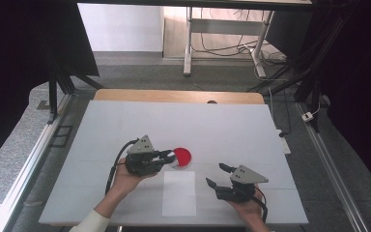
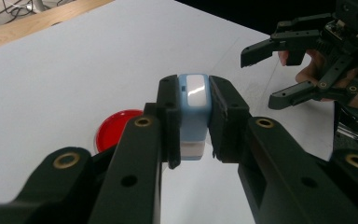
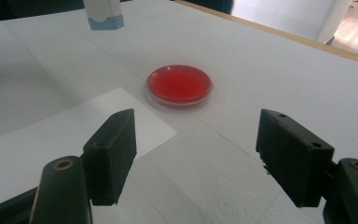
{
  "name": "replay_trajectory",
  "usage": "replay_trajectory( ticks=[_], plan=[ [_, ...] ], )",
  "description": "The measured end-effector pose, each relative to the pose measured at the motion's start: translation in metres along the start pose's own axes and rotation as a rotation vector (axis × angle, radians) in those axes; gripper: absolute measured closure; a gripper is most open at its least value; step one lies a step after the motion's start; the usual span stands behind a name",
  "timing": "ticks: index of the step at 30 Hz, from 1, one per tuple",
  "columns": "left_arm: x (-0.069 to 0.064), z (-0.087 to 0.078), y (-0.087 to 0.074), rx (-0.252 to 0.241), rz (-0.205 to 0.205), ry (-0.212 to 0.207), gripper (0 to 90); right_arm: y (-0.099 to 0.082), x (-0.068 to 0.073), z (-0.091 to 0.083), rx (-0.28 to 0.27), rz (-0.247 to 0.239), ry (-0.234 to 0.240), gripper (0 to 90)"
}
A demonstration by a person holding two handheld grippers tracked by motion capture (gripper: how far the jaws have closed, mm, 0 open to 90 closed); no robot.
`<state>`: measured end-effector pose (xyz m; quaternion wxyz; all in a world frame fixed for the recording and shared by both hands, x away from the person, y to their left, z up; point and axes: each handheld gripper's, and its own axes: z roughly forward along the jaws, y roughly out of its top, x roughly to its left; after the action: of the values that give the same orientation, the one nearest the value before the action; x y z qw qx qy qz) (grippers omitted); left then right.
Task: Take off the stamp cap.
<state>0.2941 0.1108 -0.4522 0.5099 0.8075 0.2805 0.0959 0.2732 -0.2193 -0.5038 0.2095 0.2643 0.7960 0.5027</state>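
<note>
Two grippers are in my hands over the white tabletop (image 1: 125, 125). On the left, my left gripper (image 2: 193, 116) has its jaws clamped on a small light-blue and white block (image 2: 194, 107), one jaw against each side of it, with the block's pale face turned up toward the camera. In the high view this gripper (image 1: 171, 155) reaches toward the middle of the tabletop, its tips right at the edge of a round red dish (image 1: 181, 156). The dish lies flat on the tabletop, just beyond a white sheet of paper (image 1: 179, 193) that sits near the front edge. In my right gripper view the dish (image 3: 180, 85) lies ahead, past the paper's corner. Farther right, my right gripper (image 1: 218, 174) is held low beside the paper with its jaws wide apart and nothing between them.
</note>
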Motion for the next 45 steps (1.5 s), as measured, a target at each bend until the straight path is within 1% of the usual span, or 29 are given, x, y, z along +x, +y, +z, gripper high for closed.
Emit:
replay_trajectory(
  ticks=[3,6,11,20,26,34,41,45],
  plan=[
    [0.000,0.001,0.000,0.002,0.000,-0.001,74.8,0.001,0.006,0.005,0.008,-0.004,0.013,28.6],
    [0.000,0.001,0.000,0.004,0.000,-0.002,74.9,0.002,0.008,0.008,0.013,-0.007,0.019,28.7],
    [-0.001,0.002,-0.001,0.008,0.000,-0.002,74.9,0.002,0.012,0.012,0.017,-0.024,0.020,28.9],
    [0.000,0.003,-0.001,0.007,-0.004,0.000,74.9,0.004,0.018,0.017,0.025,-0.032,0.022,29.8],
    [0.000,0.003,-0.001,0.009,-0.001,0.003,74.9,0.007,0.026,0.025,0.029,-0.037,0.025,30.5],
    [0.000,0.005,-0.003,0.014,-0.005,0.001,74.9,0.010,0.031,0.032,0.035,-0.041,0.032,30.7],
    [0.000,0.006,-0.003,0.012,-0.007,0.004,74.9,0.011,0.035,0.038,0.039,-0.046,0.035,30.8],
    [0.000,0.005,-0.003,0.009,-0.009,-0.001,74.9,0.013,0.037,0.042,0.036,-0.045,0.034,30.9]
  ],
)
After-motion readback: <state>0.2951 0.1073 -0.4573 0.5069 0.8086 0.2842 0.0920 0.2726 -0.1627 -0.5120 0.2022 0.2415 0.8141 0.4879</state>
